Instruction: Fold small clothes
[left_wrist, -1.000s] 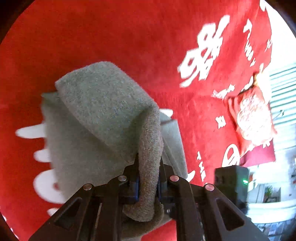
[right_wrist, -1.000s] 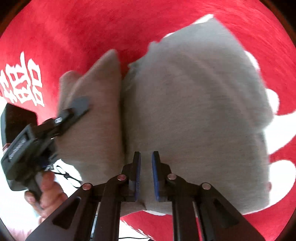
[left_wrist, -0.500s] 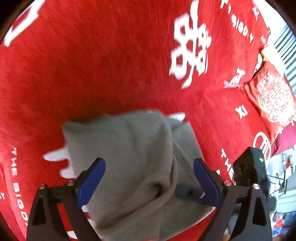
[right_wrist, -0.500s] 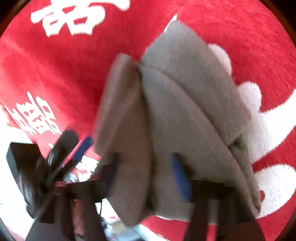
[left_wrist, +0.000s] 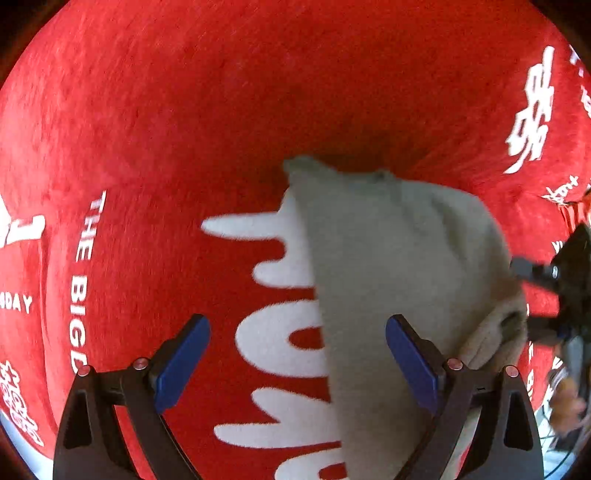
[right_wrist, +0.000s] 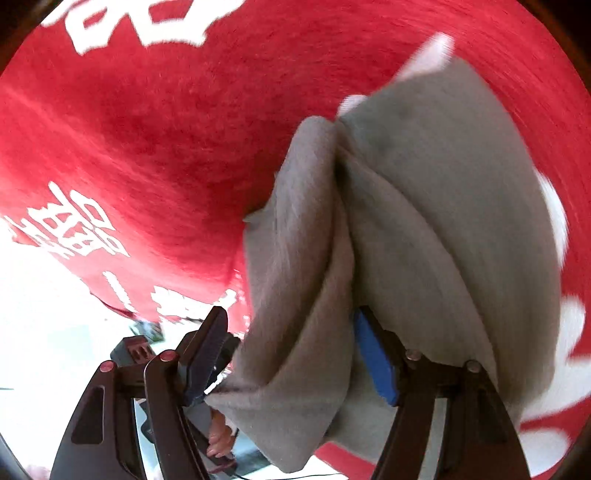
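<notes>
Now the grey garment (left_wrist: 402, 273) is seen folded on the red blanket (left_wrist: 221, 110). Both the left gripper (left_wrist: 297, 360) and the right gripper (right_wrist: 291, 354) have been released, jaws spread, nothing clamped.

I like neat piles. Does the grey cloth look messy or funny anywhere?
A bit. The grey cloth on the red blanket lies in uneven, bunched folds, and one loose flap droops between the right gripper fingers. Nothing looks torn.

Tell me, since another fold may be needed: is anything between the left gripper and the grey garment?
Nothing visible. The left gripper hangs with jaws wide over the red blanket; the grey garment lies right beside it, partly between the jaws.
</notes>
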